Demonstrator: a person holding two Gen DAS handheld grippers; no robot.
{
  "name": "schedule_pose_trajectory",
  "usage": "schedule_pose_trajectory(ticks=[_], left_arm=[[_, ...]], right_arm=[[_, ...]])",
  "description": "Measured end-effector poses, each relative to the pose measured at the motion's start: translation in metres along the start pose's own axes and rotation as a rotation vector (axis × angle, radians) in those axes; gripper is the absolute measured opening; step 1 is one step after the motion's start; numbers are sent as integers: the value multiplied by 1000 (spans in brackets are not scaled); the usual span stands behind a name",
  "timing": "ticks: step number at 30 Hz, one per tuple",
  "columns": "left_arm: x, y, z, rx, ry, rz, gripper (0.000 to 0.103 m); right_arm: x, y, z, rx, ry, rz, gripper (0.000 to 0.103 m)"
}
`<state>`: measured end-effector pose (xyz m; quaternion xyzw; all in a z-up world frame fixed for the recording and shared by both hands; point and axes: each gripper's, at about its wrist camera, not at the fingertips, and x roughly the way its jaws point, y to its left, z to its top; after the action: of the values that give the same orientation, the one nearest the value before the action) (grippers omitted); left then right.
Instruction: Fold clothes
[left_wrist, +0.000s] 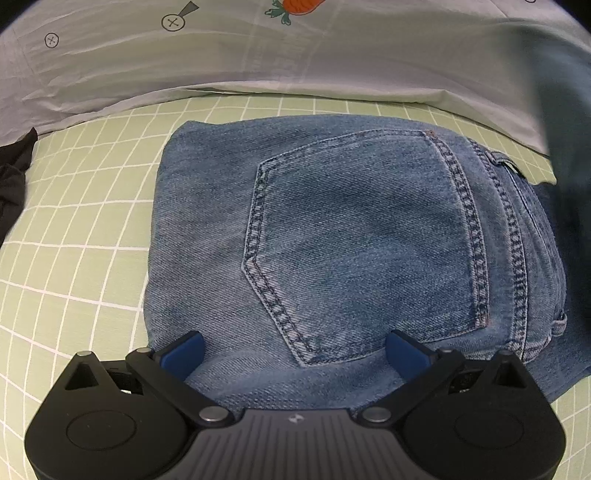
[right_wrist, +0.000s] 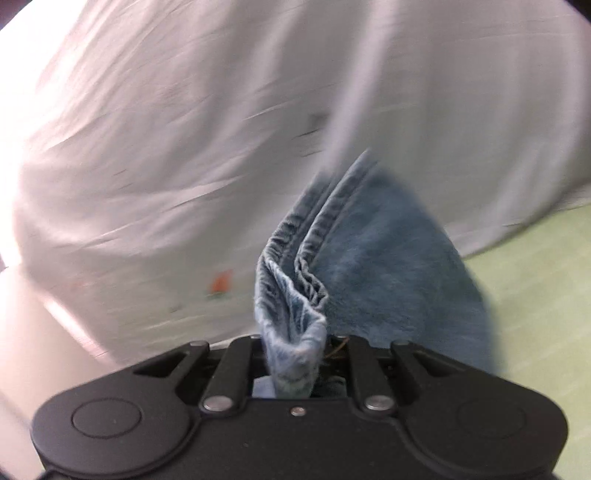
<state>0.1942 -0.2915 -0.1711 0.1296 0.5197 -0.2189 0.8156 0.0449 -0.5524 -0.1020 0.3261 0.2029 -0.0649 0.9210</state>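
Nearest your left camera: left gripper (left_wrist: 294, 349), black housing, blue pads (left_wrist: 184, 352) spread wide to either side of the jeans (left_wrist: 332, 240). Nothing is pinched between them; the near edge of the denim lies between and under the pads, and whether they press on it cannot be told.

Item, jeans: blue denim, folded into a thick block, back pocket (left_wrist: 362, 243) uppermost with its double stitching plain. They lie on the green checked sheet (left_wrist: 74, 229), just in front of the pale pillow (left_wrist: 258, 62). The pillow carries a carrot print (left_wrist: 295, 7) and small cross-in-circle marks.

Item, dark garment (left_wrist: 13, 173): bunched at the far left of the sheet, well apart from the jeans. Only your left view shows it.

Item, blurred blue cloth (left_wrist: 569, 184): hangs down the right edge of your left view, over the waistband end of the jeans.

Your right view alone shows what you hold there: right gripper (right_wrist: 291, 363), jaws drawn close together and clamped on a gathered denim hem (right_wrist: 291, 302), its puckered seams running up and away from the housing. More denim falls off to the right. Behind it the pale pillow (right_wrist: 184, 129) is streaked with motion blur, and a strip of green sheet (right_wrist: 535, 295) shows at the right.
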Motion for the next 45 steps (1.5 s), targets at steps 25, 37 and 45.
schedule_pose_trajectory(ticks=[25, 37, 45], left_arm=[[-58, -26, 25, 66, -87, -12, 86], [-61, -68, 53, 52, -95, -213, 94], [-42, -85, 48, 90, -68, -262, 98]], right_arm=[[-46, -29, -43, -71, 133, -453, 101], [-39, -47, -50, -68, 171, -502, 101], [-32, -45, -60, -76, 213, -498, 101]])
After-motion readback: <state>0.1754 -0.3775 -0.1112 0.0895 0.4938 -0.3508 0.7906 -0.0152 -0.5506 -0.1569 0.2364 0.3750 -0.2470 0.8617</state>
